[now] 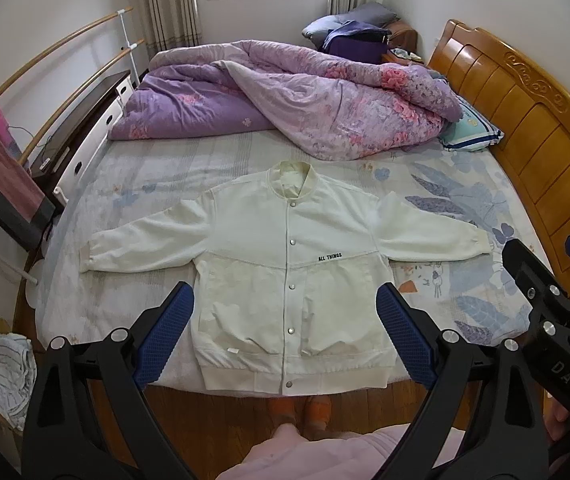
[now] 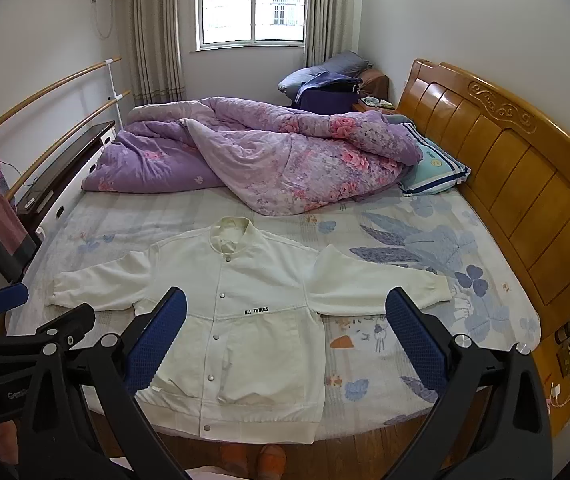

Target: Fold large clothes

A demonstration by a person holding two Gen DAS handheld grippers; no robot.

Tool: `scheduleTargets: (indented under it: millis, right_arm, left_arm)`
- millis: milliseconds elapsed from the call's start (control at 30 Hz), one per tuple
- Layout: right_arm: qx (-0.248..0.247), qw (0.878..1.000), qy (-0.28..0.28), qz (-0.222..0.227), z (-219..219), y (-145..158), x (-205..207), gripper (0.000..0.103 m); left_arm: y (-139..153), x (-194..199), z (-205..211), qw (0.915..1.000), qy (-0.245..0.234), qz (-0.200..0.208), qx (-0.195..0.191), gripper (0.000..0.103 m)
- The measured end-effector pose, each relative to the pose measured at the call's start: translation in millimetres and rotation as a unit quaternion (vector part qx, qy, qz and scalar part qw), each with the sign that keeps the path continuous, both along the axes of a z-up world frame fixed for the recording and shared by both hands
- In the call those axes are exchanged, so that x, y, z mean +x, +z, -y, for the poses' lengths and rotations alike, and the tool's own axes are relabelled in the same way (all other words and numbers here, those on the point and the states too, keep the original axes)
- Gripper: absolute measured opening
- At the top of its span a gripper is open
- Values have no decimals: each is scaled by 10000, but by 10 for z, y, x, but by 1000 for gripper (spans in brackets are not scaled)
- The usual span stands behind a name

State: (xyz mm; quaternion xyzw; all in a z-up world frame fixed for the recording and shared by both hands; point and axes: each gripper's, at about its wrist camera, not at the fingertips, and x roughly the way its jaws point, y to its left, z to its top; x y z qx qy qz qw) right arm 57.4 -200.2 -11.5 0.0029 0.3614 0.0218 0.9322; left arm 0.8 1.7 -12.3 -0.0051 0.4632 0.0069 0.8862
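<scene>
Your two wrist views look steeply down from the bedside, side by side, sharing the spread jacket [image 1: 289,268] and the bed [image 2: 385,396].

This is a bedroom in a home. A big bed with a carved orange-brown wooden headboard [image 2: 497,152] holds a rumpled purple flowered quilt [image 2: 269,156]. Striped grey curtains [image 2: 157,32] hang beside a barred window [image 2: 253,4].

Bare floral bedsheet [image 1: 465,288] lies open on both sides of the cream snap-front jacket [image 1: 289,280], w/ a clear strip past its collar. Further back a crumpled purple floral quilt [image 1: 285,104] blocks the bed's far half; carved wooden headboard [image 1: 525,128] walls the right (sleeve cuff near it).
</scene>
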Motion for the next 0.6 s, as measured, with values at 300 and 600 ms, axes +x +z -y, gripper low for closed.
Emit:
scheduleTargets:
  millis: [300,600]
  right_arm:
    - [-6,10000,21,-21,-19,-13,27,96]
    - [16,10000,38,-37,-25,-42,69,96]
  left_arm:
    - [-98,42,41,9999,22,-91,-85,93]
    - [-52,120,70,9999,63,-136,-71,93]
